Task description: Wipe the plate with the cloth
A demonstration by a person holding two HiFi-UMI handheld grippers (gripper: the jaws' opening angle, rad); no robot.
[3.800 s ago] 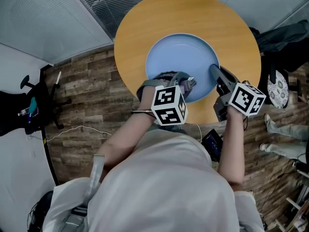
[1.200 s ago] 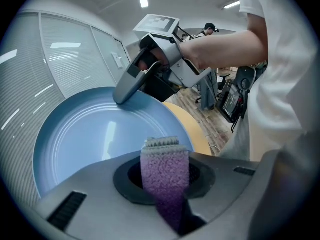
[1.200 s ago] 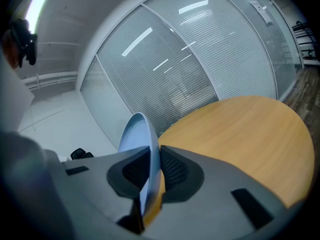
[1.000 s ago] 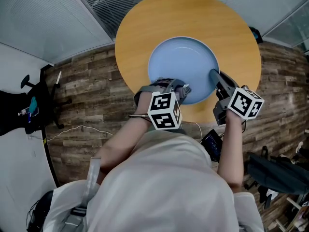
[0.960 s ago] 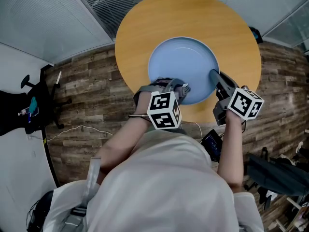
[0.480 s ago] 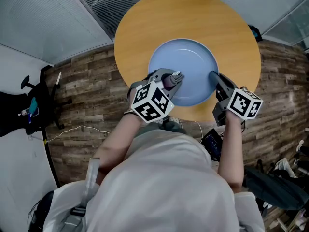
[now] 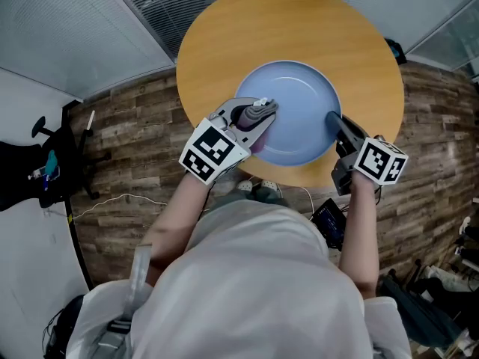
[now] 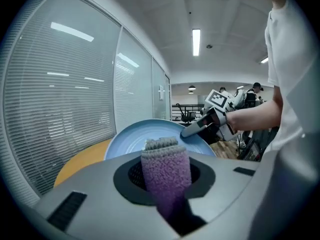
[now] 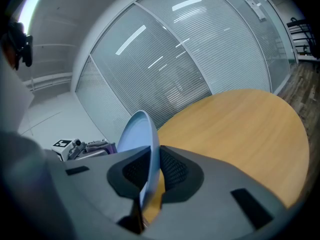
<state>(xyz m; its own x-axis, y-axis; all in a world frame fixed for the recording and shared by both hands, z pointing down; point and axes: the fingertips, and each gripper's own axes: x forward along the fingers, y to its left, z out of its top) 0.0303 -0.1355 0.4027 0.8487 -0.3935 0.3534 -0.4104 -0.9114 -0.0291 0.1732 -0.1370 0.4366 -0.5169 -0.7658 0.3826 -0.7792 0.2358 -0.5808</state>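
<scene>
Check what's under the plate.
The round wooden table lies under the blue plate, whose rim the right gripper clamps. Its surface directly beneath is covered, so whether the plate rests flat cannot be told.

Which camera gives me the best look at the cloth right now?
The left gripper view: the purple cloth fills the centre, pinched between the fingers. The head view shows only a small bit of cloth over the plate; the right gripper view, a tiny distant sliver.

Our left gripper (image 7: 261,110) clamped the cloth (image 8: 165,170); our right gripper (image 7: 332,119) pinched the plate (image 7: 299,88) at its rim, forearms (image 7: 177,214) reaching forward.
</scene>
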